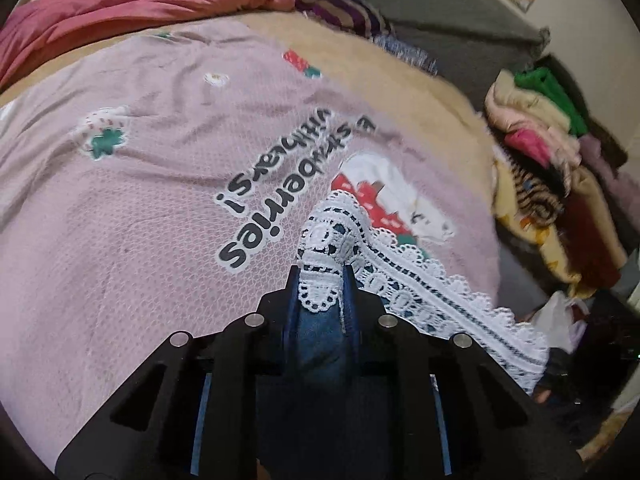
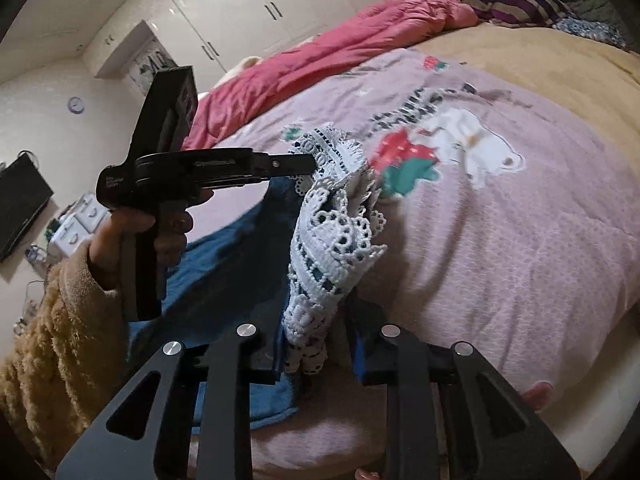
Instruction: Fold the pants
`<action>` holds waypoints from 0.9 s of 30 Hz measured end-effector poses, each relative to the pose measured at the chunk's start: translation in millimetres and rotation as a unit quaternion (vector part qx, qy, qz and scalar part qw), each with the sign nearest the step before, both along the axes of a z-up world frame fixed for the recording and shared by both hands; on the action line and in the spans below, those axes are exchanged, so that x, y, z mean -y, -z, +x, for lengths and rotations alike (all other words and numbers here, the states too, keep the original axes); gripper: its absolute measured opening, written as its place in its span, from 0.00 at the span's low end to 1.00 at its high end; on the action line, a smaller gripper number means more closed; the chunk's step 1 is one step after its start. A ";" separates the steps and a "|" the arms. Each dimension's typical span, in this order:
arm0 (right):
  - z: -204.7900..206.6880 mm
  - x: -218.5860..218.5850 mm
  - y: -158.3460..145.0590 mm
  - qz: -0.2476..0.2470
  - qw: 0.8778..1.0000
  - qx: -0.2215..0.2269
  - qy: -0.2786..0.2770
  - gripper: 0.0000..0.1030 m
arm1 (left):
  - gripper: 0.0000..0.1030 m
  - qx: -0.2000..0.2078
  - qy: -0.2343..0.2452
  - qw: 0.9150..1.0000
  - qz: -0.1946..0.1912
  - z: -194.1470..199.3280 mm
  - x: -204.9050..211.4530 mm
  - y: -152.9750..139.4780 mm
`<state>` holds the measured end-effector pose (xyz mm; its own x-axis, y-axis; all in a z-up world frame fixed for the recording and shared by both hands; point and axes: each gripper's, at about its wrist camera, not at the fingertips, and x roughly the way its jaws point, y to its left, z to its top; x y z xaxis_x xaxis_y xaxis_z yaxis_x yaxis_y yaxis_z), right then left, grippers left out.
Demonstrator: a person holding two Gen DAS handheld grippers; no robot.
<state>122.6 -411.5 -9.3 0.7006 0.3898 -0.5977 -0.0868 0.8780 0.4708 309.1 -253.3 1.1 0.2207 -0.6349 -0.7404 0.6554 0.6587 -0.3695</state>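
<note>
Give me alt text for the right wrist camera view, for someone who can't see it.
Over a bed with a pink printed blanket, the right gripper has the white lace hem of blue pants between its fingers. The left gripper, held in a hand with a fuzzy tan sleeve, pinches the same hem further along.

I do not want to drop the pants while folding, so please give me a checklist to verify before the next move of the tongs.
1. Left tongs pinch the lace hem: ok.
2. Right tongs press on the lace hem: not ok, a gap shows beside one finger.
3. Hem runs unbroken between both tongs: ok.
4. Blue pants lie flat below: cannot tell, partly hidden.
5. Pink bed cover ahead free for the fold: ok.
</note>
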 end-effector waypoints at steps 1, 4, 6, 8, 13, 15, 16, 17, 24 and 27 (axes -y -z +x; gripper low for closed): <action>0.1 -2.7 -2.4 0.003 1.000 0.006 -0.006 0.23 | 0.12 -0.001 -0.006 1.000 -0.009 -3.1 -8.5 -5.6; -1.0 -12.8 -11.3 0.011 0.999 0.027 -0.028 0.23 | 0.12 0.010 -0.018 1.000 -0.024 -15.2 -32.4 -19.8; -1.9 -21.0 -18.2 0.013 0.998 0.044 -0.046 0.23 | 0.12 0.015 -0.032 0.999 -0.039 -23.6 -53.7 -28.3; -1.7 -31.1 -23.4 0.014 0.996 0.056 -0.067 0.23 | 0.12 0.019 -0.048 0.997 -0.051 -30.1 -73.5 -34.4; -3.8 -73.1 -37.4 -0.014 0.986 0.092 -0.141 0.23 | 0.12 0.017 -0.089 0.993 -0.071 -45.7 -125.6 -39.5; -5.5 -90.3 -41.0 -0.029 0.980 0.105 -0.169 0.23 | 0.12 0.019 -0.104 0.992 -0.075 -51.9 -142.7 -39.6; -6.8 -97.4 -41.5 -0.034 0.977 0.109 -0.183 0.23 | 0.12 0.015 -0.113 0.990 -0.080 -55.5 -153.4 -37.5; -7.9 -106.3 -41.7 -0.039 0.973 0.114 -0.197 0.23 | 0.12 0.014 -0.119 0.990 -0.078 -57.3 -158.4 -35.7; -12.8 -178.7 -25.2 -0.144 0.940 0.097 -0.293 0.23 | 0.28 -0.059 -0.213 0.972 -0.079 -59.2 -205.2 -5.9; -25.3 -203.5 -17.1 -0.190 0.916 0.102 -0.338 0.23 | 0.41 -0.074 -0.239 0.958 -0.138 -73.5 -239.9 -8.4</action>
<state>97.3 -208.0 7.9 0.4889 0.5665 -0.6633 -0.7231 0.6885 0.0551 235.6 -13.4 9.5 0.4405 -0.6631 -0.6052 0.2294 0.7349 -0.6382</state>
